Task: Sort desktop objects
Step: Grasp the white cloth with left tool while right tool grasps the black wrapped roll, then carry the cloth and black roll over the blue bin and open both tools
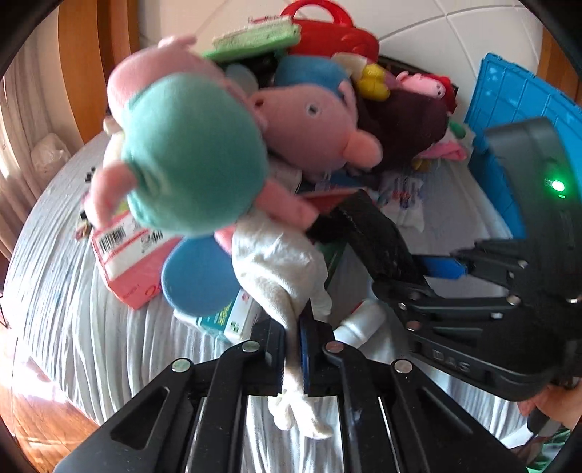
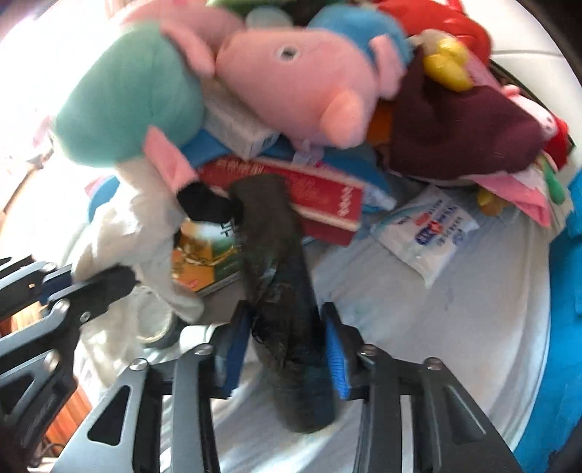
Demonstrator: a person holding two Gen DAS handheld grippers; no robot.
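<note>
A white sock runs up from my left gripper, which is shut on its lower part; the toe end hangs below the pads. A blurred plush pig in a teal dress lies against the sock's upper end. In the right wrist view my right gripper is shut on a dark sock, its blue pads pressed against both sides. The same dark sock and right gripper appear at the right of the left wrist view. The left gripper shows at the left edge there, with the white sock.
A heap fills the back: a pink pig plush, maroon cloth, a red toy bag and a red box. A pink barcode box and tissue packet lie on the pale striped cloth. A blue crate stands right.
</note>
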